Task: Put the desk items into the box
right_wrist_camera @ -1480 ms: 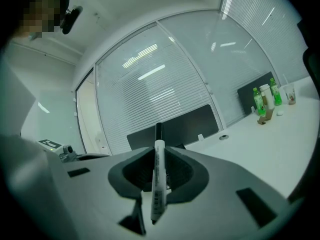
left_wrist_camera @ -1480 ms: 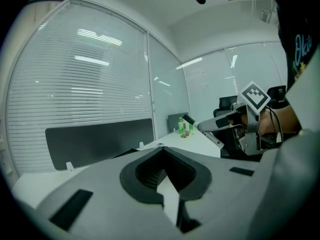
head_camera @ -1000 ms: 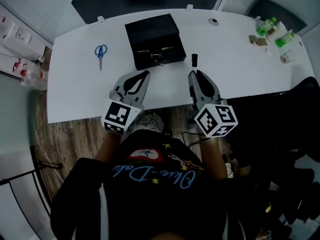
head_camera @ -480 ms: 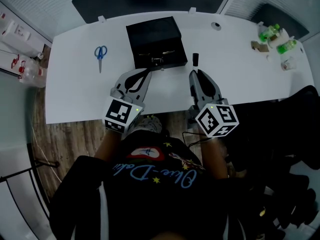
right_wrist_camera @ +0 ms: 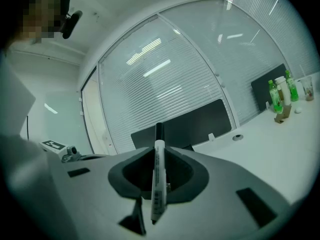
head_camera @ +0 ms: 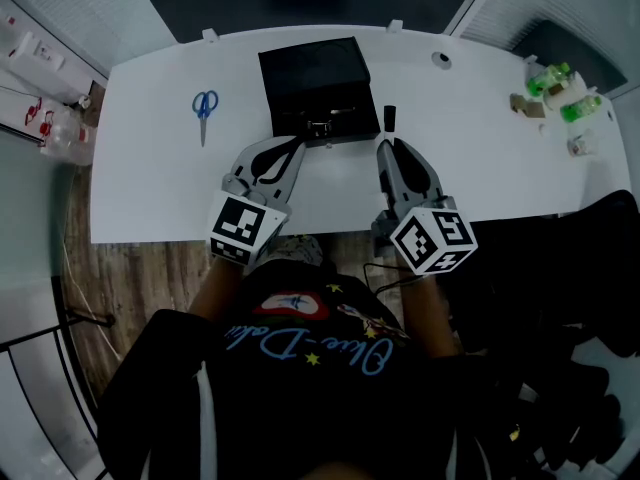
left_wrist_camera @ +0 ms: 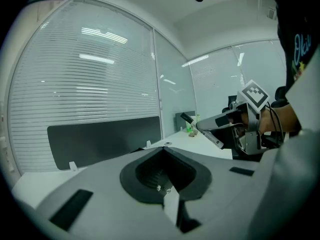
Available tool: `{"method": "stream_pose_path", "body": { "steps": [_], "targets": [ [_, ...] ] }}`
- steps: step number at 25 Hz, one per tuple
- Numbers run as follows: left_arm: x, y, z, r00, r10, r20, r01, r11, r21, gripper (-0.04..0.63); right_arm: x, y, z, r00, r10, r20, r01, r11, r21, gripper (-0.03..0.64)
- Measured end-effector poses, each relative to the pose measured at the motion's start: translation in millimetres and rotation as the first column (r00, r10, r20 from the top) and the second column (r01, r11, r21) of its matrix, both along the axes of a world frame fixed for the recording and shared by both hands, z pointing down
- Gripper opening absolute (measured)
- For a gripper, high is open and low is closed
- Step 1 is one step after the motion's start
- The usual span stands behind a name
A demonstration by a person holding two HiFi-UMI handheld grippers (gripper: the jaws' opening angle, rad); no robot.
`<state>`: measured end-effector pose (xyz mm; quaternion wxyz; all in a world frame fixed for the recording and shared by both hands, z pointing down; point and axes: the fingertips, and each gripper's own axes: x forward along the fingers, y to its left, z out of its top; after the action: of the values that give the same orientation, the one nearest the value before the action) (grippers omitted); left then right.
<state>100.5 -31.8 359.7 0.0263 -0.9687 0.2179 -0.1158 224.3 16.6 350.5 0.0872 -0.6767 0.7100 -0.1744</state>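
The only lettering is on the person's shirt point(head_camera: 305, 346): a light-blue cursive line across the chest that seems to read "Blue Dal…", the rest unclear. The red oval badge point(head_camera: 292, 309) above it has print too small to read. The pen point(right_wrist_camera: 157, 179) has a fine-print label, also unreadable. The left cube point(head_camera: 243, 232) and right cube point(head_camera: 432, 238) show only black-and-white square patterns.

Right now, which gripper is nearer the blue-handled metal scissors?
Left. The left gripper is right of the scissors; the right gripper, gripping a black-capped white marker, is farther right.
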Motion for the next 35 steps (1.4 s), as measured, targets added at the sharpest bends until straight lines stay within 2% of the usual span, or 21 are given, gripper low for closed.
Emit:
{"method": "stream_pose_path", "body": {
  "steps": [27, 35],
  "targets": [
    [12.4, -43.5, 5.0, 0.995, -0.094, 0.015, 0.094, 0.995, -0.016, 0.008, 16.3, -56.8, 3.7, 0.996, -0.090, 0.019, 0.091, 0.996, -0.008, 0.074],
    [7.1, -61.3, 1.5, 0.989, -0.149, 0.017, 0.149, 0.989, -0.005, 0.008, 15.6, -71.9, 5.8, 0.993, -0.115, 0.023, 0.115, 0.993, -0.015, 0.072]
  ]
}}
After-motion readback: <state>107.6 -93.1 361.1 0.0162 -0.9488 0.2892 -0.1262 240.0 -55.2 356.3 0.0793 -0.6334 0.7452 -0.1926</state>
